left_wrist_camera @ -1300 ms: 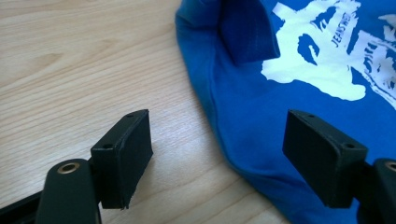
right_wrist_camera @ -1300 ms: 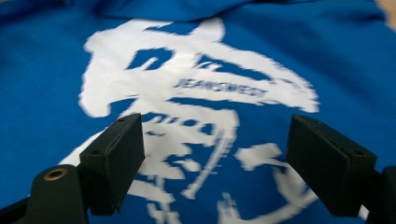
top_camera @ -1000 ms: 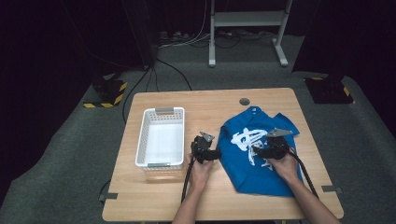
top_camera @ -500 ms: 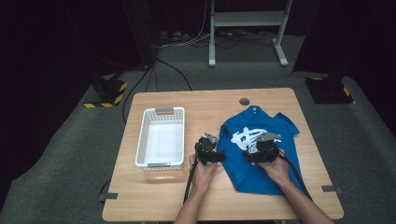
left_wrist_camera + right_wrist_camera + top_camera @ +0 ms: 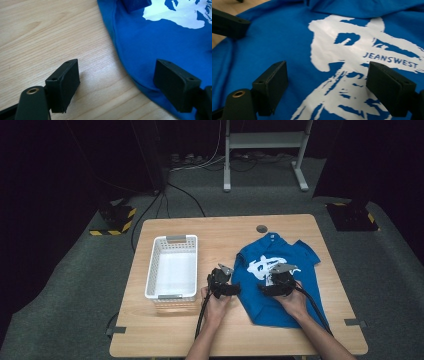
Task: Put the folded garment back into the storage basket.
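Blue t-shirt spread flat on the right half of the wooden table, white basket off to its left. Left gripper held low, jaws wide apart, straddling the shirt's side edge, nothing pinched. Right gripper over the white print, jaws also spread, gripping nothing.

I see a white basket sitting on the left part of the wooden table. A small dark disc lies near the far edge. Beyond, metal stand legs and cables cross the grey floor.
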Demonstrator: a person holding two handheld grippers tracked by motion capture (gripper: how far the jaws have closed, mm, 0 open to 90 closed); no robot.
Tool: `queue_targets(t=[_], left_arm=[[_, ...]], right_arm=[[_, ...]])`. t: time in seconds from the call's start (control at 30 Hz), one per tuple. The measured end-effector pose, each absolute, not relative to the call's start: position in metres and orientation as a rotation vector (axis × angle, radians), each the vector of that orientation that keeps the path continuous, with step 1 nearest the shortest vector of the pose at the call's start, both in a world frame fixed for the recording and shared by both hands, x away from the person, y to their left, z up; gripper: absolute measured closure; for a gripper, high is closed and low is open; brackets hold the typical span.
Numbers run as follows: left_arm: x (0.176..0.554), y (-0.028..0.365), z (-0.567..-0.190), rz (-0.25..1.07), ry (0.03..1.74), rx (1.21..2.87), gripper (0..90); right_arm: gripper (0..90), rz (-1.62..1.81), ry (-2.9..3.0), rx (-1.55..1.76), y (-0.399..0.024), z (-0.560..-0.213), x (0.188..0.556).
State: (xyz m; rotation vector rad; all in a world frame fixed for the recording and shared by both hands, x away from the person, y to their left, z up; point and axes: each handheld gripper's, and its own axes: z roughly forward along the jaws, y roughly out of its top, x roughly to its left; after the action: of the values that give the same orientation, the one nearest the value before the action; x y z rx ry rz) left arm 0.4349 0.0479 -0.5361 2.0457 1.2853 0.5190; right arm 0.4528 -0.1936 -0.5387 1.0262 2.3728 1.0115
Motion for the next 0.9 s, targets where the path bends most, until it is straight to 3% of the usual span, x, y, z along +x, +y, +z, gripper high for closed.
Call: queue_targets(t=[0.17,0.33,0.43,0.6,0.7,0.8,0.9], left_arm=[[0.438,0.063,-0.536,0.523,1.332,2.012,20.8],[0.435,0.055,-0.536,0.457,1.296,1.985,20.1],[0.436,0.049,-0.537,0.493,1.282,2.014,20.0],[0.445,0.056,-0.536,0.531,1.335,2.023,20.6],[0.442,0.059,-0.535,0.481,1.334,2.006,19.8],[0.436,0.055,-0.535,0.433,1.307,1.980,19.4],[0.434,0.047,-0.536,0.466,1.269,2.028,19.1]], right_arm=[[16.8,1.004,2.318,1.132,-0.205,-0.539,0.464],[17.8,1.013,2.340,1.096,-0.201,-0.538,0.457],[18.4,1.004,2.374,1.043,-0.194,-0.538,0.452],[17.1,0.999,2.312,1.128,-0.198,-0.539,0.467],[17.5,0.984,2.288,1.172,-0.203,-0.539,0.474],[18.4,1.020,2.298,1.134,-0.202,-0.537,0.464],[18.1,1.014,2.358,1.072,-0.195,-0.536,0.453]])
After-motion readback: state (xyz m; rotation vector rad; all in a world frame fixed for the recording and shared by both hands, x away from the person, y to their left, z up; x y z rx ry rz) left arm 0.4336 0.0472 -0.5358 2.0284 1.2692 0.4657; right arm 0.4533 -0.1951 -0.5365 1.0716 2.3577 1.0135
